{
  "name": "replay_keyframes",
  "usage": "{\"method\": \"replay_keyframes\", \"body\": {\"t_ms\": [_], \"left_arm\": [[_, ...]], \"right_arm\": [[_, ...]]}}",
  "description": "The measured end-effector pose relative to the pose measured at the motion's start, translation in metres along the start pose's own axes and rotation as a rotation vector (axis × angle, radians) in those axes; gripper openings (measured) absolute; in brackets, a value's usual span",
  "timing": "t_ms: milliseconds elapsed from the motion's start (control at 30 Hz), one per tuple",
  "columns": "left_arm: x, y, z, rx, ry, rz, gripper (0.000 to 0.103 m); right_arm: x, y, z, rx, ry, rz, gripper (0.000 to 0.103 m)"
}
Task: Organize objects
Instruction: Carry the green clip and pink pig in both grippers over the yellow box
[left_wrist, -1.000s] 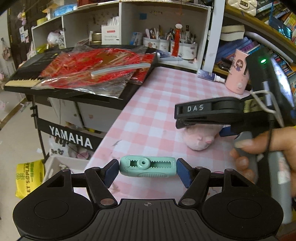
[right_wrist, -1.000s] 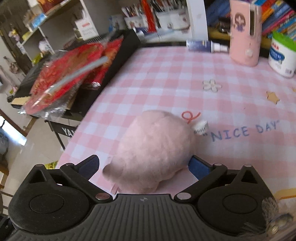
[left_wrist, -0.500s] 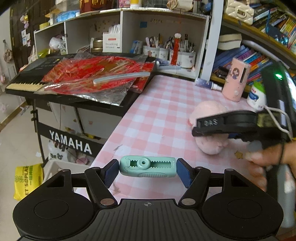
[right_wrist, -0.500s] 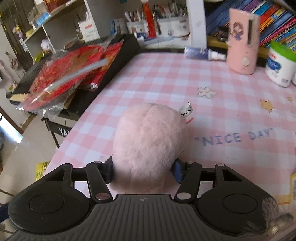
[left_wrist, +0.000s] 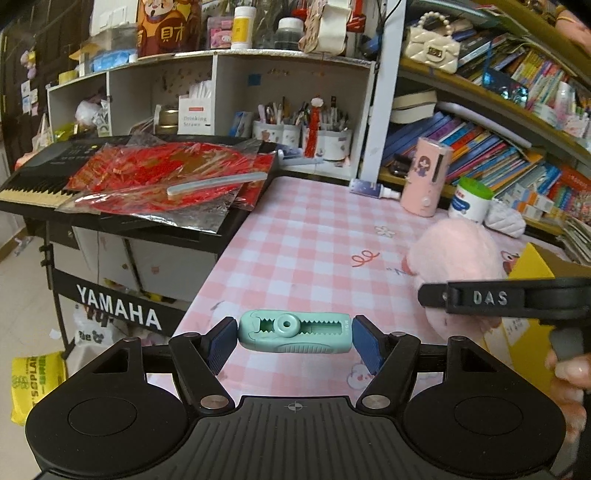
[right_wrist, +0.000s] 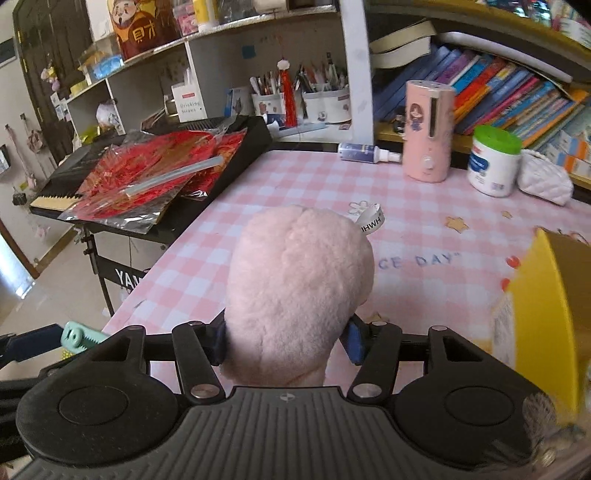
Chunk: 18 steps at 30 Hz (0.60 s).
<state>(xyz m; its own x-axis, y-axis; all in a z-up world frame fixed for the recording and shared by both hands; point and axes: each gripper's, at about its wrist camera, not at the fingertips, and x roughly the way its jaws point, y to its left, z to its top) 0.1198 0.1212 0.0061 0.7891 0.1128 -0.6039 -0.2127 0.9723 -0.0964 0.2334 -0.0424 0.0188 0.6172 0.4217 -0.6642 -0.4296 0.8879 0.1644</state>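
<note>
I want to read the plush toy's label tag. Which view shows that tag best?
The right wrist view: the white label tag sticks out at the top of the pink plush toy, with letters partly legible. In the left wrist view the plush toy shows, but no tag is visible.

A pink-checked tablecloth (right_wrist: 295, 177) is covering the table, bearing a spray bottle (right_wrist: 364, 152), pink dispenser (right_wrist: 428, 133), green-lidded jar (right_wrist: 493, 160), white quilted pouch (right_wrist: 546, 181) and yellow box (right_wrist: 543, 295).

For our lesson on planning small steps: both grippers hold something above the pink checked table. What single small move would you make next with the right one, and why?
Probably carry the pink plush toy sideways over the yellow box. The right gripper squeezes the toy clear of the table, and the box stands open close on its right.
</note>
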Motion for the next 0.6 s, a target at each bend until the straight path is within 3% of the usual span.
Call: {"method": "replay_keyframes", "body": {"t_ms": [600], "left_arm": [[-0.070,0.008,-0.054,0.056,-0.001,-0.106,0.068]], "right_arm": [[-0.079,0.031,-0.090,0.074,0.030,-0.071,0.055]]}}
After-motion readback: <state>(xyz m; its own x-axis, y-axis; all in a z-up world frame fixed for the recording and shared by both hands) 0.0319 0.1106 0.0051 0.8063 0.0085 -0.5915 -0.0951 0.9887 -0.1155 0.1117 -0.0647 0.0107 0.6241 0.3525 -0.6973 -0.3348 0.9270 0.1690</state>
